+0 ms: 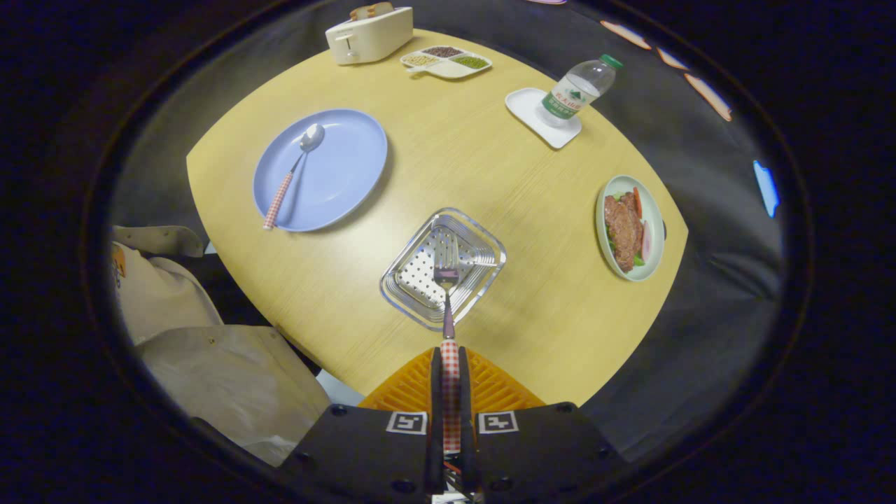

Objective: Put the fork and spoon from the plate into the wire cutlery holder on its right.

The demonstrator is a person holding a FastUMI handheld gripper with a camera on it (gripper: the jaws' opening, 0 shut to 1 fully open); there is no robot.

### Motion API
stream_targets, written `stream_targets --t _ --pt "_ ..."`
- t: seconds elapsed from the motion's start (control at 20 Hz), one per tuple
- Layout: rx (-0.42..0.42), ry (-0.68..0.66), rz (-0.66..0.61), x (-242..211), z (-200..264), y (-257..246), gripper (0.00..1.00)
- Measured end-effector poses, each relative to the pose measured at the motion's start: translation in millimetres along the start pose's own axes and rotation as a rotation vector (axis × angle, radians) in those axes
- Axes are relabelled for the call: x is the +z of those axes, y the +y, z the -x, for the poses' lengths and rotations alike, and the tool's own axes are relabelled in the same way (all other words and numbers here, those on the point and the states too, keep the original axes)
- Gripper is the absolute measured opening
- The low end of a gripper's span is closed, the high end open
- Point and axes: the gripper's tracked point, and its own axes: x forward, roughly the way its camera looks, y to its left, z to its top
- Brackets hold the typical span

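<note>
1. The lower end of the fork (448, 308) handle is hidden between the fingers of the claw (450, 371); the tines are seen foreshortened, so their shape is hard to make out.
2. The label on the water bottle (577, 89) is too small to be made out.
3. The claw is held high above the table (490, 161), pointed steeply down, and is closed tight on the checked fork handle, with both fingers pressed against it.
4. The fork head is seen over the wire cutlery holder (442, 267); whether it touches the holder cannot be told.
5. The spoon (294, 171) is left lying on the blue plate (350, 161), to the left of the holder and beyond it.
6. A dish of food (628, 227) is seen to the right of the holder.
7. A person's light sleeve (210, 364) is seen at the table edge, near and to the left of the holder.
</note>
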Motion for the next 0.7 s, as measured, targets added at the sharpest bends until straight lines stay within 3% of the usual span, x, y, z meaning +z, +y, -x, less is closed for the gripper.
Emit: stream_targets --t 0.5,0.7 --pt "0.018 0.153 0.059 15 -24 4 0.12" --pt "-0.004 0.145 0.041 21 -27 -3 0.13"
